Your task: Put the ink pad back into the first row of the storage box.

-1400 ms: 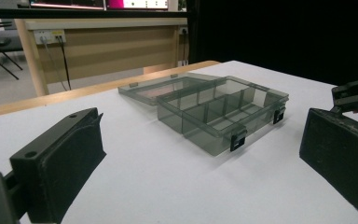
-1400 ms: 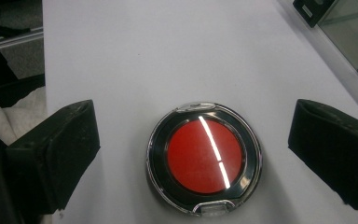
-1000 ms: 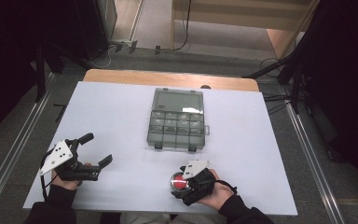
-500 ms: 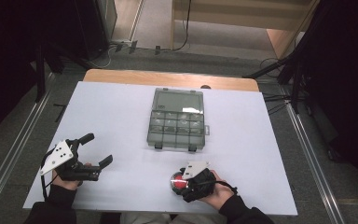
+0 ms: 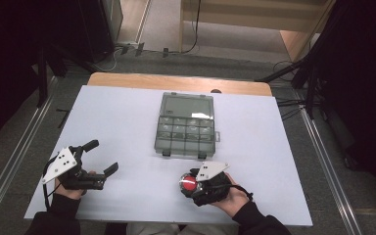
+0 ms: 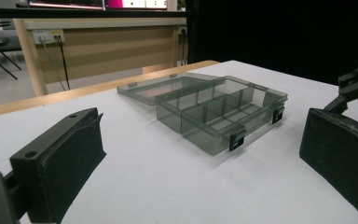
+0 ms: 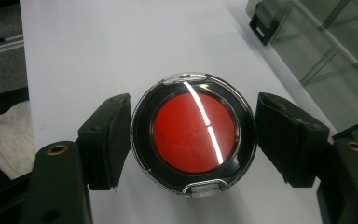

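Right gripper [image 5: 192, 185] at near edge of white table [image 5: 127, 122], jaws just closed on round red compact [image 7: 193, 133]: pads press both sides of its black rim, compact flat on table. Open grey organiser box [image 5: 186, 132] sits mid-table beyond it, lid laid back, compartments bare, well apart from compact. Left gripper [image 5: 103, 159] rests low at near left corner, jaws spread wide, nothing between them, pointing toward box.
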{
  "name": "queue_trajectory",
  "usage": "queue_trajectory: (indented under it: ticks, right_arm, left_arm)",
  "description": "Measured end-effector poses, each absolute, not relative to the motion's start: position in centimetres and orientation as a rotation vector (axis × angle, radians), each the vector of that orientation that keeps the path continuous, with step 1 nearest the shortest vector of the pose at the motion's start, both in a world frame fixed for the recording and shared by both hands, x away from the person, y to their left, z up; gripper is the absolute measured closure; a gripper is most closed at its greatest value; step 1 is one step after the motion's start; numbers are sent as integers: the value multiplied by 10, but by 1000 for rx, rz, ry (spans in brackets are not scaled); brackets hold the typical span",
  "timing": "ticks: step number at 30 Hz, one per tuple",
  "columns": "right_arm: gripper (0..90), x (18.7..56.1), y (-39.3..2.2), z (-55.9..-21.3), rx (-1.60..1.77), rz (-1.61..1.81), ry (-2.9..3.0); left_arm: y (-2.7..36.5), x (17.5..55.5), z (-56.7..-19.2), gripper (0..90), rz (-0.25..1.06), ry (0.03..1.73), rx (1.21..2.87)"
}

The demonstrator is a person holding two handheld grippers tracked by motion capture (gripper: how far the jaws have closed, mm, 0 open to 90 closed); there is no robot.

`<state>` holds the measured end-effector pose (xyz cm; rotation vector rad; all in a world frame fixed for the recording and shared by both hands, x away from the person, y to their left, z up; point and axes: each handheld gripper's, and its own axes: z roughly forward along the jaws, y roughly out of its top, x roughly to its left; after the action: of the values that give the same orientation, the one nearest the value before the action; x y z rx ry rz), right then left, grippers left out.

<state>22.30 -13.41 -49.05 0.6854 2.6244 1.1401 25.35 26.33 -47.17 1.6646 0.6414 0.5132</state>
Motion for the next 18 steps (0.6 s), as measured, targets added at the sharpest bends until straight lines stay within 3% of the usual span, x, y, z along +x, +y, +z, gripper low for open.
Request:
queue_trajectory:
  ticks: [18]
  right_arm:
    - [311, 247, -135, -469, 695, 1199, 2574]
  left_arm:
    - [264, 253, -471, 0, 520, 645, 1665]
